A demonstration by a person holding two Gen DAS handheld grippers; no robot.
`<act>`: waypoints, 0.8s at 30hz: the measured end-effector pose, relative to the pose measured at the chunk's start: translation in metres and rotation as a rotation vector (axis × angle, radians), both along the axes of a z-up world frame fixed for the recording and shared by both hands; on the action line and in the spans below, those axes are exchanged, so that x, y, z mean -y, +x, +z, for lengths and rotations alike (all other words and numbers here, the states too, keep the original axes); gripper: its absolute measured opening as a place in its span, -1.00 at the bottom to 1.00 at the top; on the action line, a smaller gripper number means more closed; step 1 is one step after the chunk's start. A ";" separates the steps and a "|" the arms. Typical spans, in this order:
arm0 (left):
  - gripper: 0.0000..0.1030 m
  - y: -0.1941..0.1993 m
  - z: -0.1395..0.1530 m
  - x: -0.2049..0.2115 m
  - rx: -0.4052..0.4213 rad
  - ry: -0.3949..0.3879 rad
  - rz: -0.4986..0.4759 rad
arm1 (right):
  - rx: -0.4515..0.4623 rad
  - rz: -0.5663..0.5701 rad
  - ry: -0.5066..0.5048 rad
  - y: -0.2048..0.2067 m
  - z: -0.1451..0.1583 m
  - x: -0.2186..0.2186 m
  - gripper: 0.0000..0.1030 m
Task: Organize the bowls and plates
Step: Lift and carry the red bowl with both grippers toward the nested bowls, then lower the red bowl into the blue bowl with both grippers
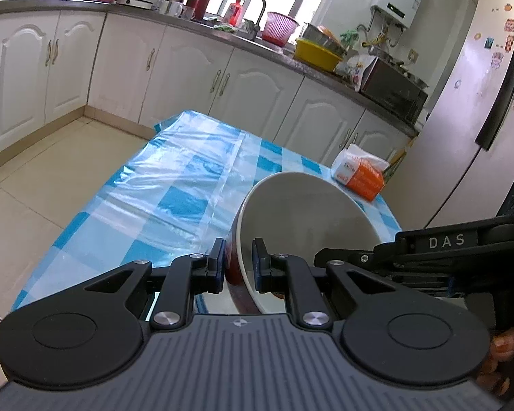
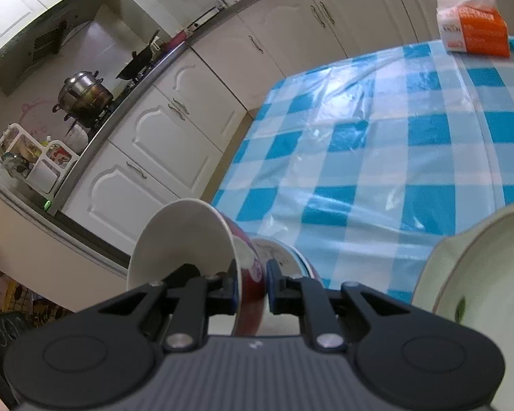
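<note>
My left gripper (image 1: 238,265) is shut on the rim of a bowl (image 1: 305,212) that is white inside and red outside, held tilted above the checked table (image 1: 174,185). My right gripper (image 2: 252,286) is shut on the rim of a similar red-and-white bowl (image 2: 181,239), tilted to the left near the table's near edge. Another bowl (image 2: 284,253) with a blue rim sits just behind it. A large pale plate or bowl (image 2: 486,281) shows at the right of the right wrist view. The other gripper's body (image 1: 428,250) shows at the right of the left wrist view.
An orange and white tissue pack (image 1: 359,171) lies at the table's far corner; it also shows in the right wrist view (image 2: 473,24). White cabinets (image 1: 195,68) and a cluttered counter run behind the table. A fridge (image 1: 479,102) stands at the right.
</note>
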State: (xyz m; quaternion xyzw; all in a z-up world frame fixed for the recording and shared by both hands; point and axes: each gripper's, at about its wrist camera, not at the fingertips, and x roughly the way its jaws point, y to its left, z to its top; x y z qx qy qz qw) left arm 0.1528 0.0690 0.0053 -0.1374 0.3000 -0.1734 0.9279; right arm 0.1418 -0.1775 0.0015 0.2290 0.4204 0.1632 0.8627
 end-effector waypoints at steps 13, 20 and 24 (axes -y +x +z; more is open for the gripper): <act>-0.73 -0.005 -0.002 -0.001 -0.002 0.035 -0.004 | 0.034 -0.016 -0.090 -0.013 -0.002 -0.005 -0.58; -0.72 -0.009 -0.006 -0.002 -0.006 0.029 -0.011 | 0.060 -0.017 -0.091 -0.015 -0.002 -0.005 -0.54; -0.73 -0.010 -0.005 -0.001 -0.004 0.030 -0.007 | 0.066 -0.036 -0.060 -0.018 -0.001 -0.002 -0.47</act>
